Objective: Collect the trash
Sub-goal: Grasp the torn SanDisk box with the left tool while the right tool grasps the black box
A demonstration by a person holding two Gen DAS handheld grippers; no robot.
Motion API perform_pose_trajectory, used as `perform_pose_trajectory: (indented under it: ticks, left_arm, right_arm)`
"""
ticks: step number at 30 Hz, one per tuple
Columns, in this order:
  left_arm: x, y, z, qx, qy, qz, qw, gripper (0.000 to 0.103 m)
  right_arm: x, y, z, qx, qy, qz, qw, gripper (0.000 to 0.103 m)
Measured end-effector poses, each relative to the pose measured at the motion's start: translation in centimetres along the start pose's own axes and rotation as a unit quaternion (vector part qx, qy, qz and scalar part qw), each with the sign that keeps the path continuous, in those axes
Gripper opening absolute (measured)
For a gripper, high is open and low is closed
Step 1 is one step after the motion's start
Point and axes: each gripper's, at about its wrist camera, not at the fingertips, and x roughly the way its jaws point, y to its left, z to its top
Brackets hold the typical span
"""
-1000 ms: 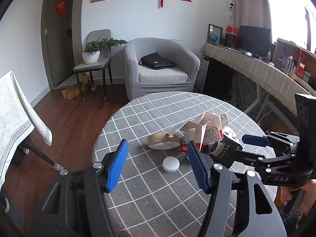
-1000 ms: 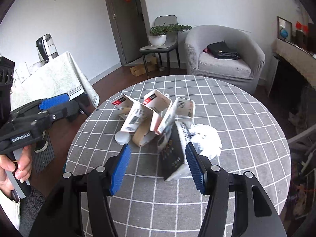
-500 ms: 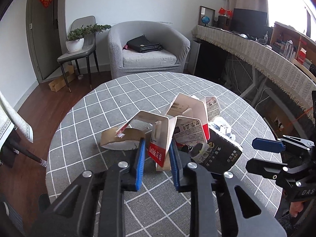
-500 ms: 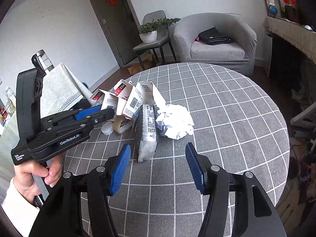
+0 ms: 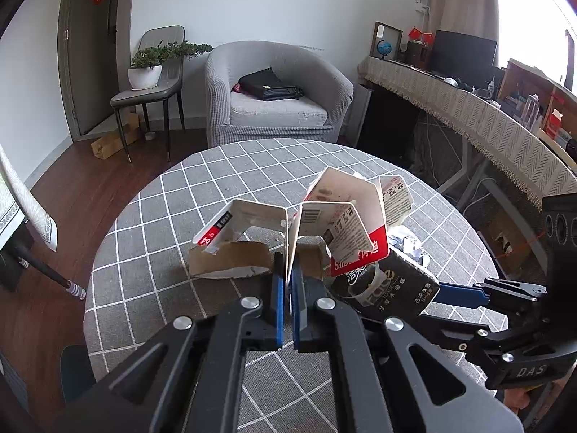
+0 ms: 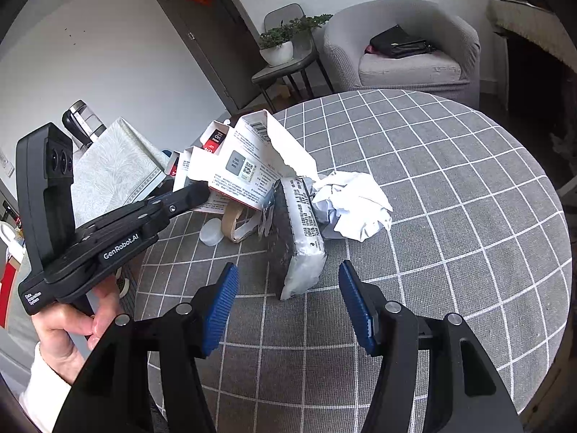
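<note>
1. At the near side of the round checked surface point(image 5: 151, 259), my trash sits in one heap: an unfolded white-and-red carton point(image 5: 324, 223), a torn strip of brown cardboard point(image 5: 230, 261), a dark tissue pack point(image 6: 299, 238), a wad of crumpled white paper point(image 6: 355, 204) and a small white cap point(image 6: 212, 231).
2. My left hand-held gripper point(image 5: 287, 281) is clenched on a thin upright panel of the carton, the blue pads pressed flat against either side of it. I judge that panel was chosen because it stands up off the cloth and gives an edge to pinch, whereas the rest of the carton is splayed wide.
3. My right hand-held gripper point(image 6: 288, 299) is released, its jaws standing wide with nothing pressed between them. The near end of the tissue pack lies just ahead of the gap, so I read it as lined up to take that pack next.
4. The pack stands on its long edge, leaning against the carton and the paper wad, which makes it narrow enough to fit between the pads.
5. The brown strip and the cap lie under the carton's raised flaps; lifting the carton should uncover them.
6. Beyond the surface stand a grey armchair point(image 5: 274, 86) with a black bag on its seat and a chair carrying a potted plant point(image 5: 146, 68). No bin shows in either view.
</note>
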Motion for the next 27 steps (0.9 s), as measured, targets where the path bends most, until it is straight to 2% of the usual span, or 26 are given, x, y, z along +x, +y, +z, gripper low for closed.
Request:
perform_pose_trajectory:
  ticks: [3,8,16,18,22,27]
  left_arm:
    - [-0.5,0.2,0.0,0.003,0.001,-0.003,1.0,0.004]
    - [-1.3,0.2,-0.2,0.017,0.006,-0.005,0.9998,0.004]
    - [-2.7,0.9,-0.6,0.027,-0.003,0.0,0.9996,0.003]
    - [-3.3,1.4,-0.6,0.023,-0.008,-0.002,0.9997,0.003]
    - [-4.4,2.4,-0.8,0.012,-0.016,-0.001,0.9998,0.003]
    - [-6.1,3.9,-1.0,0.002,-0.027,0.01,0.9996,0.003]
  right_arm:
    - [0.6,-0.3,0.1,0.01,0.007,-0.013,1.0,0.059]
    - [0.8,-0.3,0.6,0.027,-0.003,0.004,1.0,0.058]
    - [2.3,0.4,1.1,0.033,0.007,-0.015,0.999,0.032]
    - [2.3,0.4,1.2,0.038,0.001,-0.018,0.999,0.03]
    - [2.5,0.4,1.3,0.037,0.001,-0.022,0.999,0.018]
    - [1.8,1.5,1.1,0.01,-0.008,-0.047,0.999,0.014]
